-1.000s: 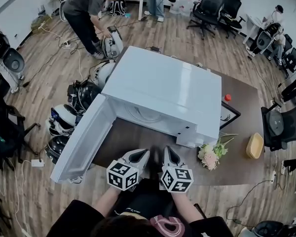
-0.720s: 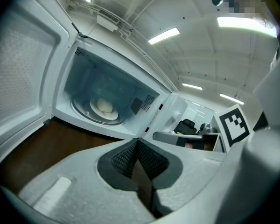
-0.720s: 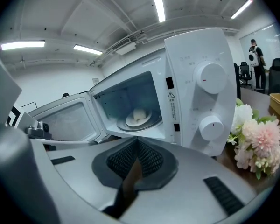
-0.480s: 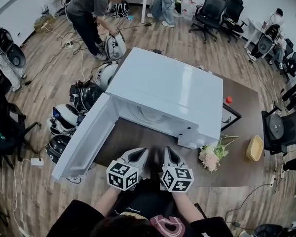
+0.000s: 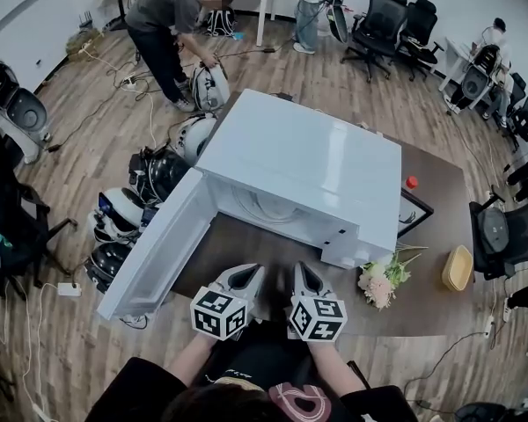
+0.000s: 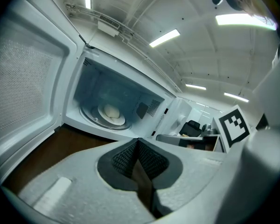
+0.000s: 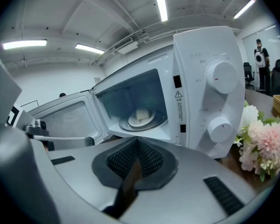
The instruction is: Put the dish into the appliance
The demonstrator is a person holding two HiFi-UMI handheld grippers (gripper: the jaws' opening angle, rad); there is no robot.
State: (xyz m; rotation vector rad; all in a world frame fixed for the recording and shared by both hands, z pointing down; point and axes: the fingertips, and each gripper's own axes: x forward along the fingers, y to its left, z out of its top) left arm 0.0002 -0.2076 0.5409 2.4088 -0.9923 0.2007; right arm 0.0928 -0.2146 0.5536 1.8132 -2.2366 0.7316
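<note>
The dish sits on the turntable inside the microwave, centre frame, whose door stands wide open to the left. The placing looks done, with only the door left to shut. At lower centre, the left gripper and right gripper sit side by side and level, each closed on nothing. Both are held close to the person's body, pointing at the opening and apparently clear of the door's swing. Flowers lie on the surface, right.

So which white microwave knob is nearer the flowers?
The lower round white knob, level with the pink and white flowers; the upper knob sits higher.
</note>
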